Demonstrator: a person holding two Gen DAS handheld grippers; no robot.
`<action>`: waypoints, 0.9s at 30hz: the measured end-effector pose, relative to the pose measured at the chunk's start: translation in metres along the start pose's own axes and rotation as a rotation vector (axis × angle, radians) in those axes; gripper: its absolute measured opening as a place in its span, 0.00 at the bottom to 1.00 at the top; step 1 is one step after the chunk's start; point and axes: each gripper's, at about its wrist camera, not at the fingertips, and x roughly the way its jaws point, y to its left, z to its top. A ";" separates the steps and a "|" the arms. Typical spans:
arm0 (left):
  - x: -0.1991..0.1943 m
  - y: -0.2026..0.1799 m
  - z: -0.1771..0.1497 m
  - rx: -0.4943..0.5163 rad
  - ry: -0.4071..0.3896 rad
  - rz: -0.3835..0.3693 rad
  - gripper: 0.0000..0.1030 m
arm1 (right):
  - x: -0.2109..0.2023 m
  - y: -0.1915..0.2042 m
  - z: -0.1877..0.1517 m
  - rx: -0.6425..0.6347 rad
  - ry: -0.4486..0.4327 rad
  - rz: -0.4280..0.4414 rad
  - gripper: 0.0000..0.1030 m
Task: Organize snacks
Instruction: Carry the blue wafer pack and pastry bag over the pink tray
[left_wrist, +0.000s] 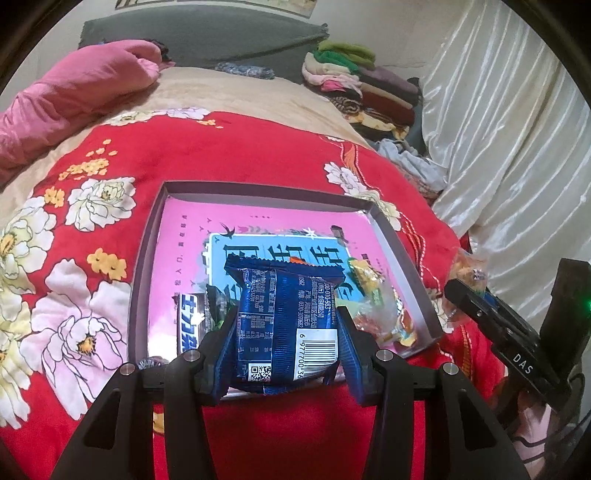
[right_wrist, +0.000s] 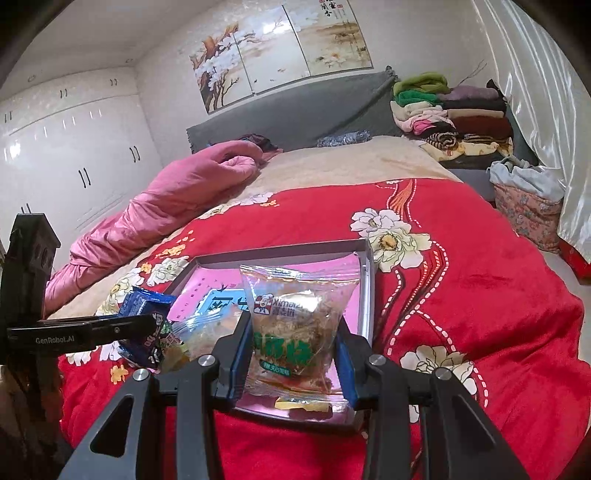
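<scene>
Left wrist view: the left claw is clenched on a blue snack packet, both blue pads pressed against the packet's sides. The packet is held at lower centre of the frame, its barcode and QR code facing the camera, above the near part of a shallow box. The box is seen at centre frame, lying on a red flowered blanket spread over a bed. A pink printed liner is seen on the box floor. Inside the box, a silver-and-blue bar lies at lower left of the packet, and clear wrapped sweets lie to its right. The right claw is seen at the right edge of this frame, outside the box wall.

Right wrist view: the right claw is clenched on a clear cake packet with a green label, held at lower centre over the box. The left claw with its blue snack packet is seen at left of the frame. A pink quilt lies at upper left, folded clothes at upper right.
</scene>
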 end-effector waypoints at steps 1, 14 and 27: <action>0.001 0.001 0.000 -0.004 0.001 0.001 0.49 | 0.001 0.000 0.000 0.000 0.001 0.000 0.40; 0.016 0.003 -0.004 0.017 0.014 0.026 0.49 | 0.018 0.004 -0.002 -0.021 0.048 0.007 0.40; 0.028 -0.014 -0.006 0.034 0.022 0.020 0.49 | 0.035 0.020 -0.012 -0.073 0.106 0.034 0.40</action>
